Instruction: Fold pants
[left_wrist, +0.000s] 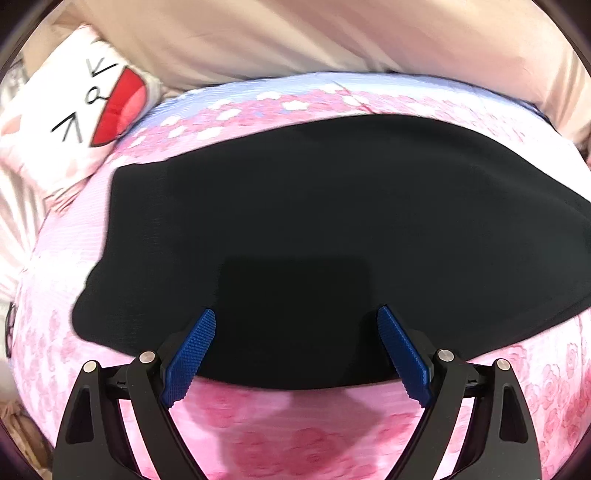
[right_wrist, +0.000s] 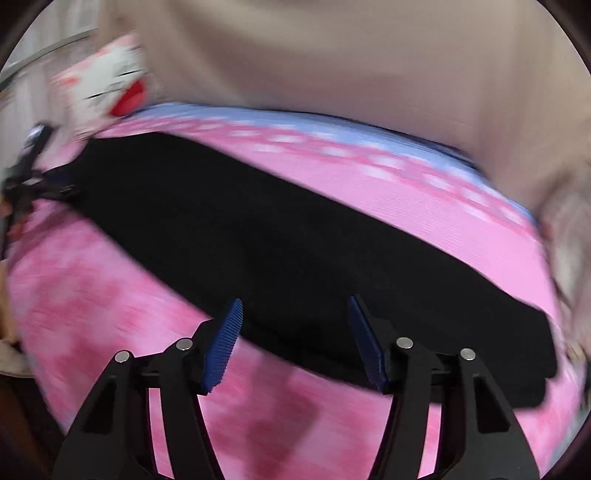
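Left wrist view shows the black pants (left_wrist: 332, 229) flat on the pink bedspread (left_wrist: 295, 435), left gripper (left_wrist: 297, 350) wide and empty, right gripper (right_wrist: 295, 339) half-open, empty; next, probably pinching an end.

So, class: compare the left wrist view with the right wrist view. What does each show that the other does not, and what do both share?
Only the left wrist view shows the left gripper from behind, open above the black pants, and the pillow's drawn face sharply.

Only the right wrist view shows the right gripper, open with nothing between its fingers, and the pants' far end at the right.

Both share the pants, pink floral bedspread, pillow and beige bedding.
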